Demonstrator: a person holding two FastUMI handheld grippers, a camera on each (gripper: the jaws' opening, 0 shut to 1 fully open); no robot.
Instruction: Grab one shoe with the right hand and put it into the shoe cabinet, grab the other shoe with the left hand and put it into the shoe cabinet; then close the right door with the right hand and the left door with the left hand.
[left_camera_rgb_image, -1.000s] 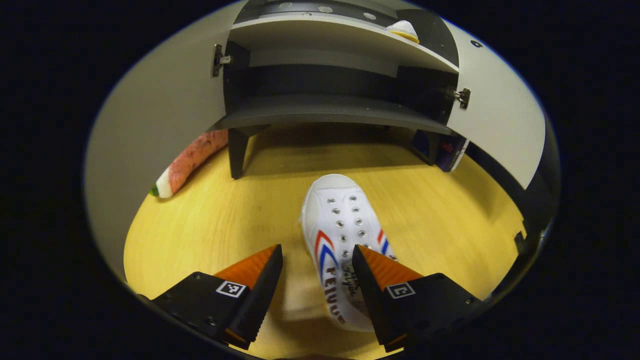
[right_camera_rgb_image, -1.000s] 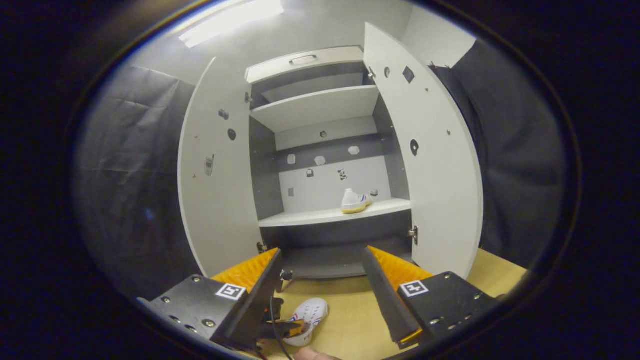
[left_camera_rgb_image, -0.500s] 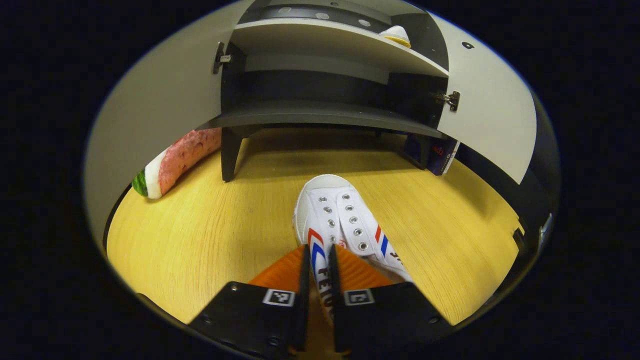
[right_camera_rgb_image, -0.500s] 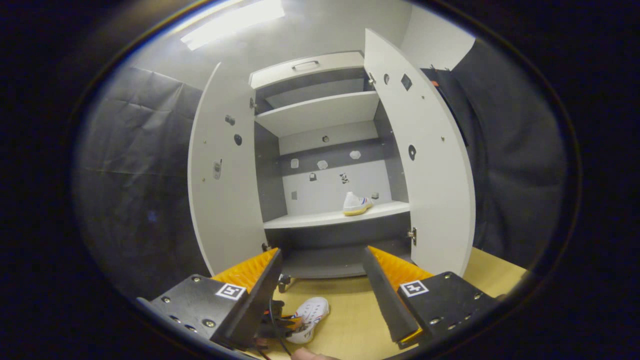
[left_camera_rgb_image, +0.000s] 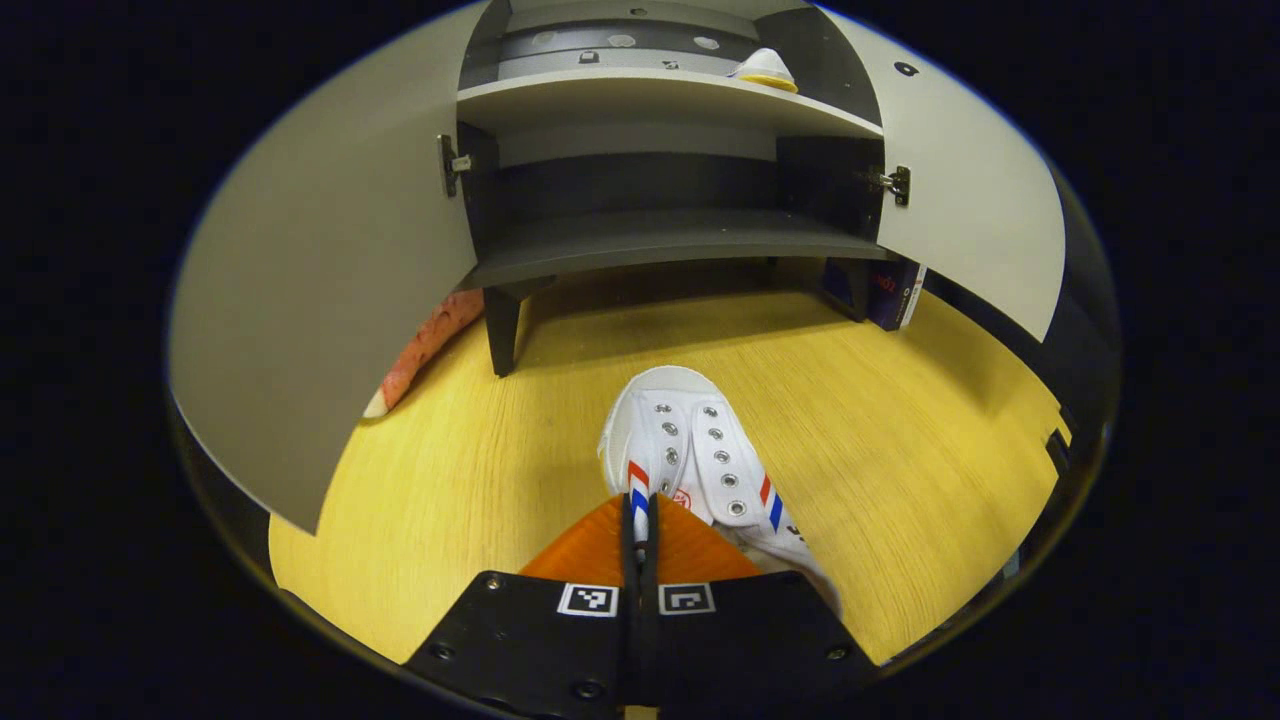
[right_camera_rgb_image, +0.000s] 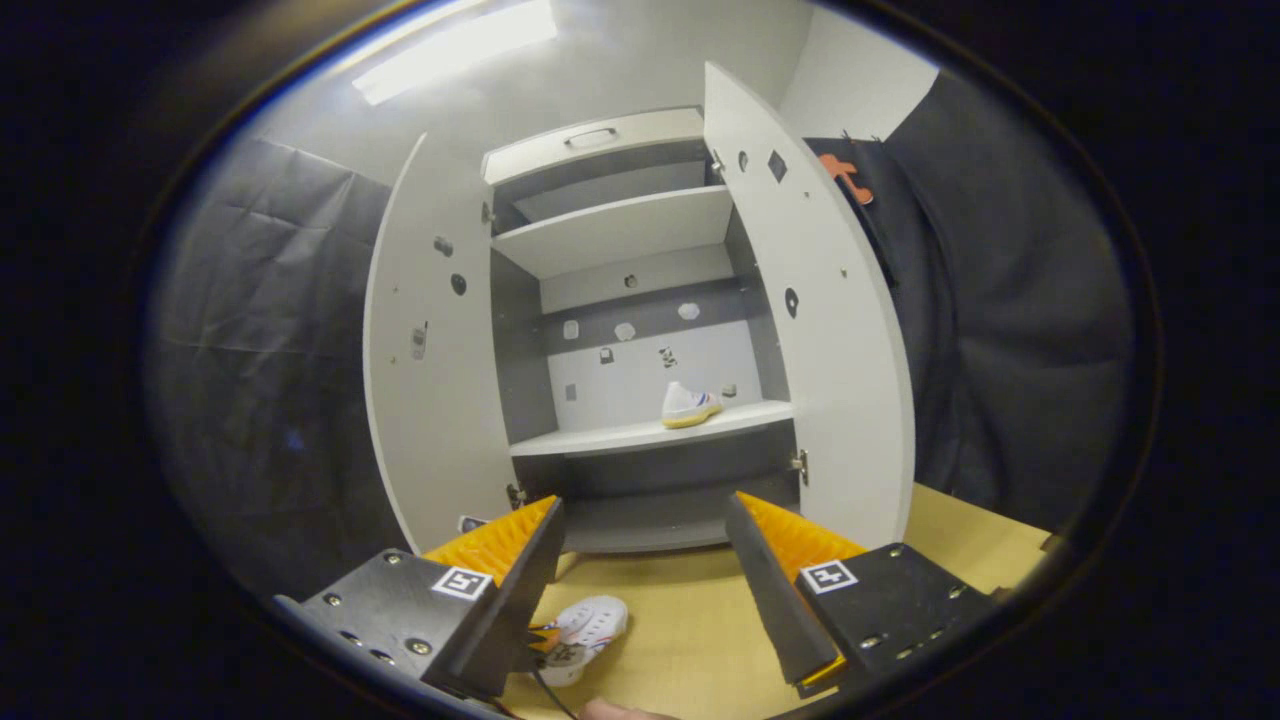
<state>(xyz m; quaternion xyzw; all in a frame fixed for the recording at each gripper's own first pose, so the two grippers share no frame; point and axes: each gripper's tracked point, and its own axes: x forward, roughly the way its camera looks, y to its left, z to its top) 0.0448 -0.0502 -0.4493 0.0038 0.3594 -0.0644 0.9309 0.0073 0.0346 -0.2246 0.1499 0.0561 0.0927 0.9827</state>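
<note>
My left claw (left_camera_rgb_image: 640, 520) pinches the white canvas shoe's (left_camera_rgb_image: 690, 460) near collar; its toe points straight at the far grey shoe cabinet (left_camera_rgb_image: 650, 150); my right claw (right_camera_rgb_image: 645, 560) gapes empty.

Both cabinet doors (right_camera_rgb_image: 425, 340) stand wide open, leaving a clear gap to the middle shelf (right_camera_rgb_image: 640, 435). One shoe (right_camera_rgb_image: 688, 404) occupies its right part; the left part is free. Bare table (left_camera_rgb_image: 900, 420) lies before the cabinet.

White canvas shoe (left_camera_rgb_image: 690, 465) with metal eyelets, matt wood-grain floor (left_camera_rgb_image: 900, 430), smooth matt cabinet doors (right_camera_rgb_image: 820, 330)
</note>
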